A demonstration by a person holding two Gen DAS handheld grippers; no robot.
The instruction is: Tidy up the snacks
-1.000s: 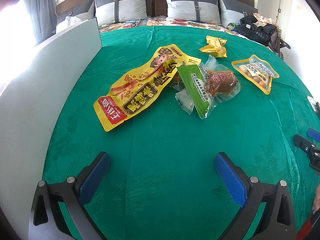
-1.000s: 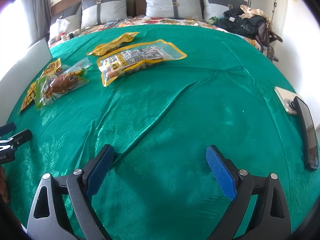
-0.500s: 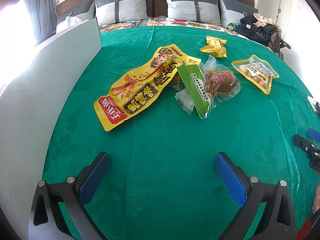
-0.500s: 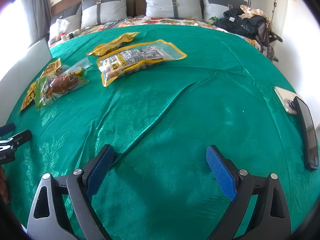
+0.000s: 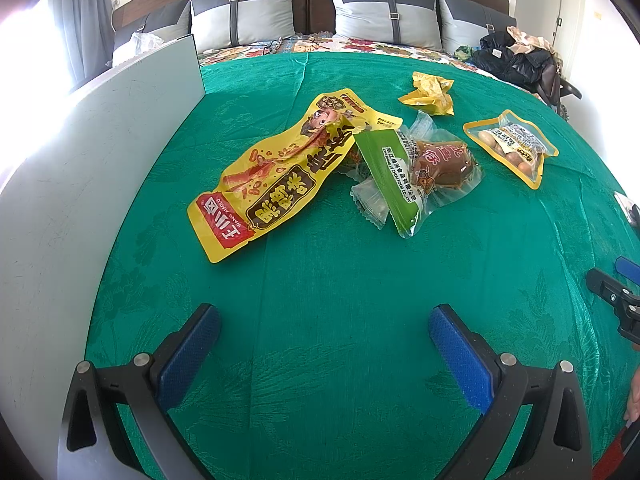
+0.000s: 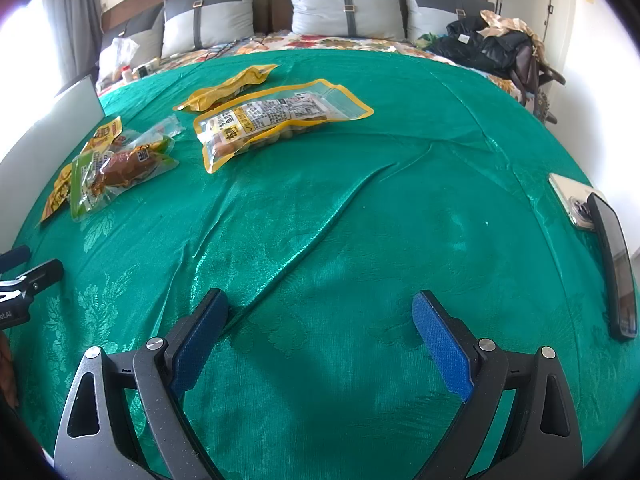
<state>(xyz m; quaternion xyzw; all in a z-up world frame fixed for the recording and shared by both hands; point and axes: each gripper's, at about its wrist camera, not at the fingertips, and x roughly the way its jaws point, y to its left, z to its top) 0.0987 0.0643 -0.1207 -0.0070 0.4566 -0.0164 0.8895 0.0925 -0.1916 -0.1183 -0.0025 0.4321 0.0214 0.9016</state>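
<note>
Several snack packs lie on a green cloth (image 5: 320, 280). A long yellow pack (image 5: 280, 172) lies left of a clear pack with a green label and brown meat (image 5: 420, 168); a small clear wrapper (image 5: 370, 200) pokes out beneath. Farther right lie a yellow-edged pouch of small round pieces (image 5: 512, 146) and a crumpled yellow wrapper (image 5: 430, 92). The same pouch (image 6: 276, 118) and meat pack (image 6: 120, 164) show in the right wrist view. My left gripper (image 5: 324, 344) is open over bare cloth, well short of the packs. My right gripper (image 6: 320, 332) is open, holding nothing.
A white board (image 5: 100, 160) stands along the left edge of the cloth. A phone (image 6: 572, 200) and a dark flat device (image 6: 616, 264) lie at the right edge. Pillows (image 5: 384, 12) and a pile of dark clothes (image 5: 516, 56) sit at the back.
</note>
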